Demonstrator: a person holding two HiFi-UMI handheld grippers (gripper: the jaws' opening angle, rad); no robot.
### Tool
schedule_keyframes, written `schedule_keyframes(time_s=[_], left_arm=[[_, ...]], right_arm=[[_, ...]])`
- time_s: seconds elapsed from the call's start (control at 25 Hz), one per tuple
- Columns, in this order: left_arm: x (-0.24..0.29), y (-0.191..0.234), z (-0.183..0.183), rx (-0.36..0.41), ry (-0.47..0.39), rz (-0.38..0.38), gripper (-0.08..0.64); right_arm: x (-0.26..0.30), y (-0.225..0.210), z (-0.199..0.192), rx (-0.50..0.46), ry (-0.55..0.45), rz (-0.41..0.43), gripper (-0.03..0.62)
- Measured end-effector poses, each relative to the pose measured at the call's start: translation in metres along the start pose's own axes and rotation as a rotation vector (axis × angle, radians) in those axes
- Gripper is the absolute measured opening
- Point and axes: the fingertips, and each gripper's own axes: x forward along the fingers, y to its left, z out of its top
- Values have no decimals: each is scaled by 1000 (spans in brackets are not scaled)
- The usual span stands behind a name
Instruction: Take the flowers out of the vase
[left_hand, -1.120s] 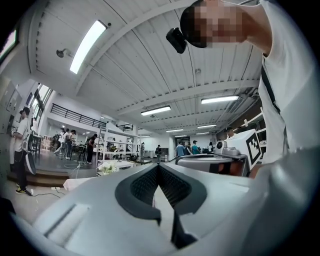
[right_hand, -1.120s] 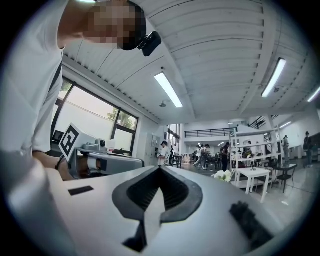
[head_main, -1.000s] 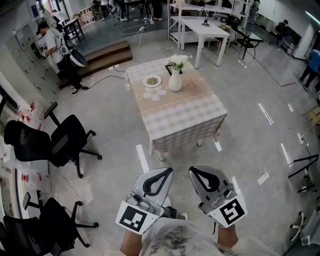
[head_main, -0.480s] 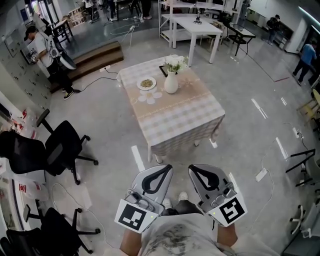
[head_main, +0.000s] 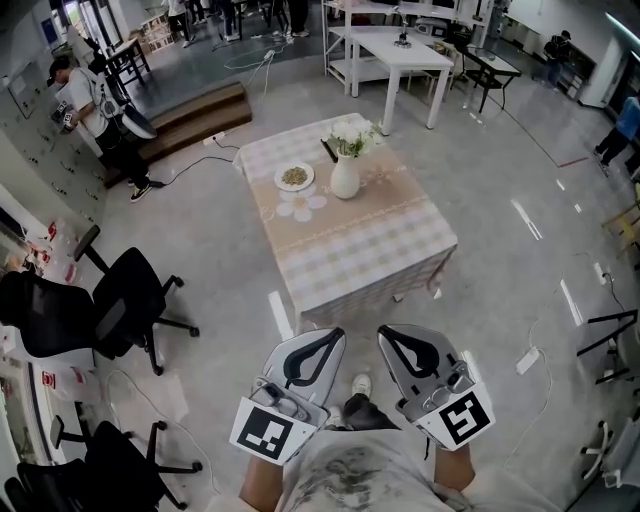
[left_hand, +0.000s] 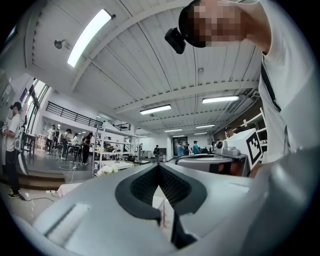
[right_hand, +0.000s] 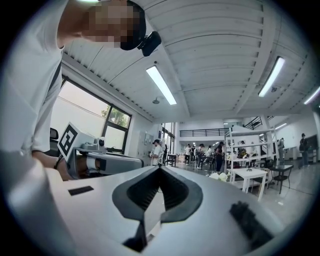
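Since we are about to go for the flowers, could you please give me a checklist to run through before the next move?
1. The flowers stand in the vase: ok.
2. The vase is upright on the table: ok.
3. The vase is within reach: not ok, the table is well ahead of both grippers.
4. The left gripper is empty: ok, shut with nothing in it.
5. The right gripper is empty: ok, shut with nothing in it.
6. The jaws are open for a grasp: not ok, both pairs are together.
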Motion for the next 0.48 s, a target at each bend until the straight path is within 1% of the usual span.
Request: schedule_keyframes(time_s=[0.16, 0.24, 0.48], left_arm=[[45, 0, 9, 6, 10, 27, 9], [62, 2, 12, 8, 16, 39, 9], [67, 22, 9, 17, 18, 67, 9]], right_arm=[[-1, -45, -3, 11, 30, 31, 17], [1, -63, -3, 22, 27, 41, 17], [21, -69, -9, 28, 0, 69, 17]])
